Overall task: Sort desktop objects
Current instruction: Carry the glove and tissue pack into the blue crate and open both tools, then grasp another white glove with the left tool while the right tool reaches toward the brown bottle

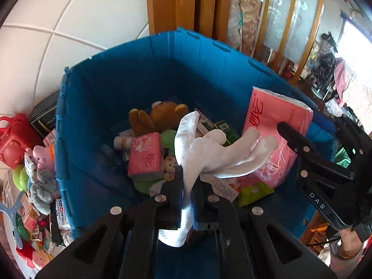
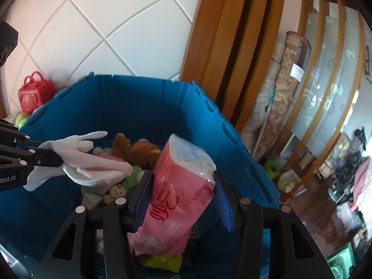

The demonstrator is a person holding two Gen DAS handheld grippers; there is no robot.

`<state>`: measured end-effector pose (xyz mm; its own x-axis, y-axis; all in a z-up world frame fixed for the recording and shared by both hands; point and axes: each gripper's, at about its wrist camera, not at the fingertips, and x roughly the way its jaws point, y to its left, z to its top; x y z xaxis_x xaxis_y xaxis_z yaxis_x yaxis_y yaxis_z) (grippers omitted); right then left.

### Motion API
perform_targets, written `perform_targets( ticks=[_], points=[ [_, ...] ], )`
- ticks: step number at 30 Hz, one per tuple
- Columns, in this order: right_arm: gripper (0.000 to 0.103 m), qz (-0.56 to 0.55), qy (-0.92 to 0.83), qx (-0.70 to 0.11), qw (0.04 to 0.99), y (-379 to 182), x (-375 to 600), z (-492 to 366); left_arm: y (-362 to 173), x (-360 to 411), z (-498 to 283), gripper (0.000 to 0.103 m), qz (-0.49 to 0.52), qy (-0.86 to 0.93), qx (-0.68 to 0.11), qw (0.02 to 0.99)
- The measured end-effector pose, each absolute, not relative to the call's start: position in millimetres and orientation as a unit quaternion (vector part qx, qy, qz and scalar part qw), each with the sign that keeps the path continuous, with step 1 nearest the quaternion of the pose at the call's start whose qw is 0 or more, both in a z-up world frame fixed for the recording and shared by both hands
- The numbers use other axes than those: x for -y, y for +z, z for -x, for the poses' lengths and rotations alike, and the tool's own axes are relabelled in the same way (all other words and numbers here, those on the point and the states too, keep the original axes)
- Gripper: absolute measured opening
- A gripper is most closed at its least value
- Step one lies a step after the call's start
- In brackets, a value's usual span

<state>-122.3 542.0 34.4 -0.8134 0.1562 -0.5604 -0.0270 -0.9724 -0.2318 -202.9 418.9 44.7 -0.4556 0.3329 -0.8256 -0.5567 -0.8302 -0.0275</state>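
Note:
A big blue crate (image 1: pixel 97 97) (image 2: pixel 111 97) holds a brown teddy bear (image 1: pixel 160 116) (image 2: pixel 139 150), a small pink tissue pack (image 1: pixel 145 157) and other small items. My left gripper (image 1: pixel 187 174) is shut on a white cloth glove (image 1: pixel 209 153) and holds it over the crate; the glove also shows in the right wrist view (image 2: pixel 93 162). My right gripper (image 2: pixel 182 181) is shut on a large pink tissue pack (image 2: pixel 181 186) and holds it over the crate's right side; the pack also shows in the left wrist view (image 1: pixel 276 127).
Left of the crate lies a pile of toys and boxes: a red toy bag (image 1: pixel 14 139) (image 2: pixel 34 93), a pink pig toy (image 1: pixel 43 155), a grey plush (image 1: pixel 43 190). A white tiled wall (image 2: pixel 104 23) and wooden door frame (image 2: pixel 223 46) stand behind.

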Motion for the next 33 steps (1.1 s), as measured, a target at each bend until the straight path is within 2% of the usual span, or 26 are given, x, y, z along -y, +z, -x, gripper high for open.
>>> perform_targets(
  ticks=[13,15,18,19,20,21,22,25,27,33],
  points=[
    [0.05,0.327,0.937,0.118,0.042,16,-559,140,29,-425,217,0.006,0.469,0.844,-0.133,0.221],
    [0.051,0.327,0.936,0.121,0.045,16,-558,141,26,-425,219,0.009,0.473,0.844,-0.137,0.212],
    [0.054,0.326,0.936,0.125,0.051,16,-558,141,26,-425,217,0.025,0.475,0.843,-0.14,0.208],
    [0.055,0.324,0.937,0.123,0.055,17,-559,140,27,-425,216,0.035,0.471,0.846,-0.141,0.207],
    [0.057,0.32,0.938,0.122,0.057,18,-559,140,28,-425,215,0.045,0.466,0.849,-0.141,0.206],
    [0.064,0.314,0.939,0.124,0.063,20,-559,139,29,-424,214,0.049,0.461,0.852,-0.142,0.204],
    [0.08,0.308,0.94,0.13,0.073,21,-559,138,31,-424,213,0.055,0.456,0.855,-0.143,0.203],
    [0.098,0.295,0.943,0.138,0.071,26,-556,134,36,-422,208,0.056,0.442,0.862,-0.145,0.202],
    [0.103,0.29,0.943,0.146,0.076,28,-553,132,39,-419,205,0.056,0.438,0.864,-0.142,0.206],
    [0.103,0.276,0.945,0.158,0.082,36,-543,125,54,-406,190,0.056,0.403,0.882,-0.137,0.202]
  ],
)
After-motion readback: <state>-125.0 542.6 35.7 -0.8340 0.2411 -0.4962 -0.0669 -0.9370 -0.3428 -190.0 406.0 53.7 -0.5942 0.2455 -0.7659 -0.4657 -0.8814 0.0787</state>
